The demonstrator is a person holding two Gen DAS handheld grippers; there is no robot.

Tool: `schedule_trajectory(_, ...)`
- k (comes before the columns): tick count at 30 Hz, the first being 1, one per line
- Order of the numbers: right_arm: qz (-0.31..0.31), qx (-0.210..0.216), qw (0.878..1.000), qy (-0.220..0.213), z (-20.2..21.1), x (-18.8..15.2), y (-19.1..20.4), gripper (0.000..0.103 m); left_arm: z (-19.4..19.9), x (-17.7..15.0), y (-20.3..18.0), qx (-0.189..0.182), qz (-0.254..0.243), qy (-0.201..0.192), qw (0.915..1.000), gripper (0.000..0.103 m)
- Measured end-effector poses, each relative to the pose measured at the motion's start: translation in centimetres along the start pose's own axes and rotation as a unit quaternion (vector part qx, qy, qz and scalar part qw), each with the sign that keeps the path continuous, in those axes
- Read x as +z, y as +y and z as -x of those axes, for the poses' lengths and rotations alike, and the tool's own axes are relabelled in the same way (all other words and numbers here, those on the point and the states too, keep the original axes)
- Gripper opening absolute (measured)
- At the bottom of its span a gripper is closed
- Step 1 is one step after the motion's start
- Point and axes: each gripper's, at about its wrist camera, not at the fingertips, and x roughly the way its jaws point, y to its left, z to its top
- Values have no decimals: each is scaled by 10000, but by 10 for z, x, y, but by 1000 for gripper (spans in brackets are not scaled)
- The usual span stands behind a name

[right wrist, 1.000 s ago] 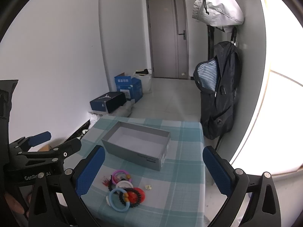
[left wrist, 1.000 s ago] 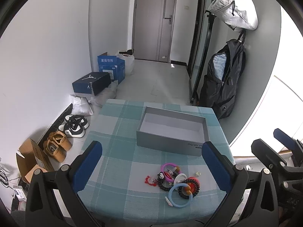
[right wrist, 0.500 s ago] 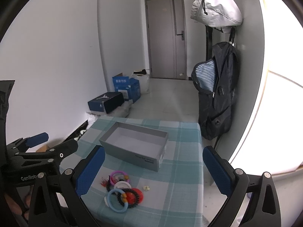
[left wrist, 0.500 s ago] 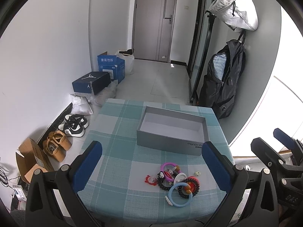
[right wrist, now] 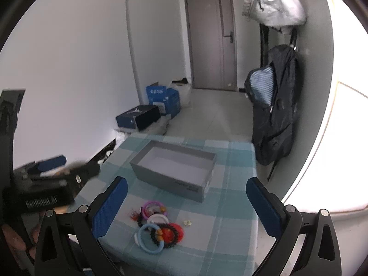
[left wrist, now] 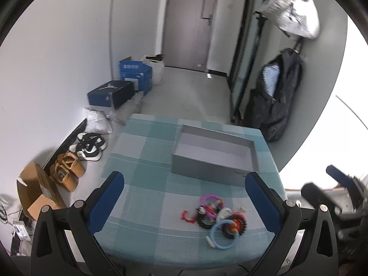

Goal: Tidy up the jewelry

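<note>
A pile of jewelry (left wrist: 216,216) (right wrist: 156,225) lies near the front edge of the checked table: a light blue ring (left wrist: 222,233) (right wrist: 149,238), a pink ring (left wrist: 210,201) (right wrist: 153,207), black bead bracelets and red pieces. Behind it stands an empty grey box (left wrist: 214,158) (right wrist: 174,168). My left gripper (left wrist: 184,197) hangs open above the table, left of the pile. My right gripper (right wrist: 186,202) is open too, above the pile. Each gripper shows in the other's view, the left (right wrist: 46,179) blurred.
The table with its teal checked cloth (left wrist: 142,161) is small, with floor on all sides. Shoes (left wrist: 89,145), cardboard boxes (left wrist: 36,191) and a shoebox (left wrist: 110,94) line the left wall. A black backpack (left wrist: 276,101) hangs at the right by the window.
Both grippers have shifted: the left view has moved left and is blurred, so the pile sits further right in it. The right view has come nearer the table. Nothing was grasped.
</note>
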Motion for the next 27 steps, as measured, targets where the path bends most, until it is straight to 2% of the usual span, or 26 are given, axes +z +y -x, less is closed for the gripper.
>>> schedule_trajectory(4, -127, 404, 9985, 349, -16, -15, 8, 103, -1, 6, 31, 162, 380, 60, 9991, 102)
schedule_trajectory(5, -102, 511, 9971, 558, -24, -21, 13, 103, -2, 5, 38, 198, 443, 86, 9988, 102)
schedule_trajectory(6, -95, 574, 9963, 635, -29, -26, 15, 101, -3, 5, 43, 223, 490, 115, 9985, 102)
schedule_trajectory(8, 44, 653, 9908, 1182, -47, -40, 22, 95, -6, 2, 50, 308, 508, 161, 9981, 102)
schedule_trajectory(10, 112, 784, 9853, 1515, -60, -51, 32, 89, -10, -1, 55, 363, 490, 242, 9978, 102)
schedule_trajectory(13, 432, 641, 9774, 1967, -81, -70, 46, 87, -15, -3, 62, 334, 547, 374, 9972, 102)
schedule_trajectory(17, 735, 454, 9683, 2342, -97, -82, 49, 83, -22, -4, 76, 305, 671, 521, 9959, 102)
schedule_trajectory(27, 1435, -171, 9590, 2439, -122, -94, 73, 82, -27, -3, 87, 406, 689, 614, 9949, 102)
